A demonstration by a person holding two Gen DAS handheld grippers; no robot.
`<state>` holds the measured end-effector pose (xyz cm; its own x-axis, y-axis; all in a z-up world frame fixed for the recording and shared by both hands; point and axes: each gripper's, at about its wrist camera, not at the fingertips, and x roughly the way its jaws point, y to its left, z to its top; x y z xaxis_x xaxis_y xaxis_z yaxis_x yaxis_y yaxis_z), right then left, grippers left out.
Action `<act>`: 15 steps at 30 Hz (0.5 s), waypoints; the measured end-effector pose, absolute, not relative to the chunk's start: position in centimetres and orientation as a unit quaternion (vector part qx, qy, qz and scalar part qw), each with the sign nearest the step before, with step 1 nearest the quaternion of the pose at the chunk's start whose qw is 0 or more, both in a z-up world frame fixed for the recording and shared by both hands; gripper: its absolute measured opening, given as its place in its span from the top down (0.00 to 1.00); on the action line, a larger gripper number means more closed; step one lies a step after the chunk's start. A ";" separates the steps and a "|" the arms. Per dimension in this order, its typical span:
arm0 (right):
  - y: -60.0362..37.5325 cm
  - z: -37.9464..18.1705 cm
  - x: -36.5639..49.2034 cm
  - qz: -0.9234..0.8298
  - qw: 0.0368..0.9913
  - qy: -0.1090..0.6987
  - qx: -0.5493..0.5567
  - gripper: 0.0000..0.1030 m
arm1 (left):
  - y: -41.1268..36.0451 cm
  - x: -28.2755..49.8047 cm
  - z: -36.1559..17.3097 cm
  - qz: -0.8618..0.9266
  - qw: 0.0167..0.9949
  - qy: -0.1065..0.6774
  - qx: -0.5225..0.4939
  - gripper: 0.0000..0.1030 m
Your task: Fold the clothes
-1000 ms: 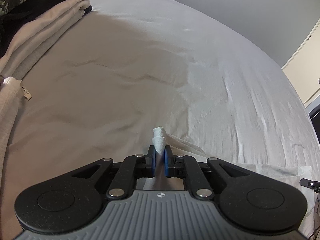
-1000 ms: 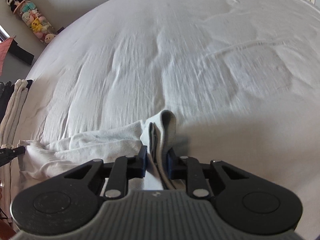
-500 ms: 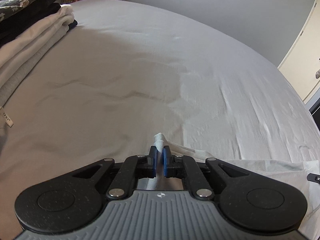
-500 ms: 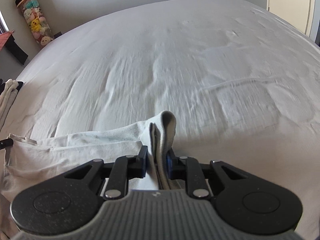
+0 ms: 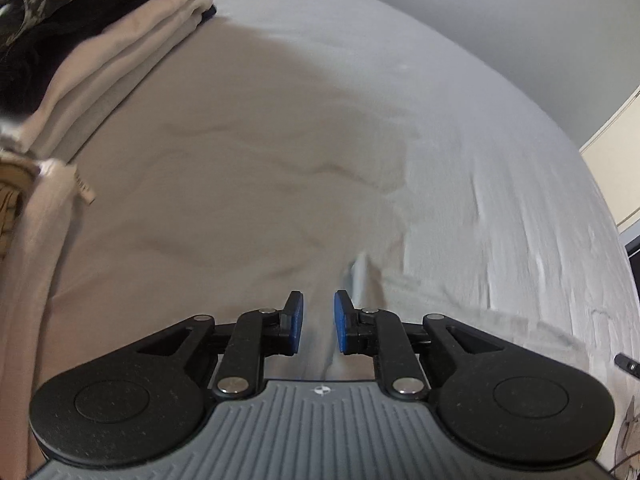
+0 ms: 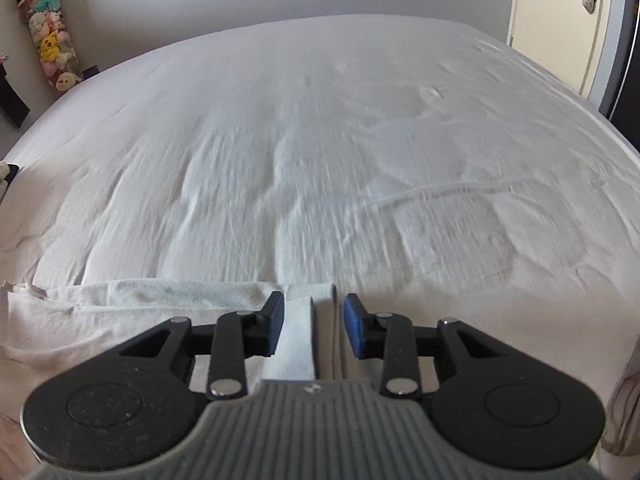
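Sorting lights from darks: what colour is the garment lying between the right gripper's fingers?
White garment, seen best in the right wrist view.

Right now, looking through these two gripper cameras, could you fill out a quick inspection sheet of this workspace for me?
Surface: bed sheet, pale, lightly wrinkled.
Job's things: white garment lying flat at the near edge, its ribbed hem between the right pads.
Clutter: stack of folded clothes at the left, dark pieces on top.
Grippers: left gripper jaws opening, a cloth corner just beyond them, not pinched; right gripper jaws opening, pads clear of the hem.
Cables: nothing seen.
Surroundings: grey wall, stuffed toys in the corner, door at the right.
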<state>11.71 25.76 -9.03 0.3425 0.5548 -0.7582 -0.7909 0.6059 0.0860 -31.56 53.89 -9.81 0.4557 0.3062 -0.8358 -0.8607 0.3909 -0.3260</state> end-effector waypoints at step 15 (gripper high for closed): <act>38.1 -6.1 -1.3 0.612 0.619 0.317 -0.378 0.76 | 51.2 -33.6 -11.8 0.318 0.711 0.436 -0.451 0.67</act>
<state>-1.33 38.08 -6.12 0.0509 0.5173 -0.8543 -0.9963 -0.0336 -0.0797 -33.59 51.20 -11.79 0.4164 0.0589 -0.9072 -0.8458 0.3911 -0.3628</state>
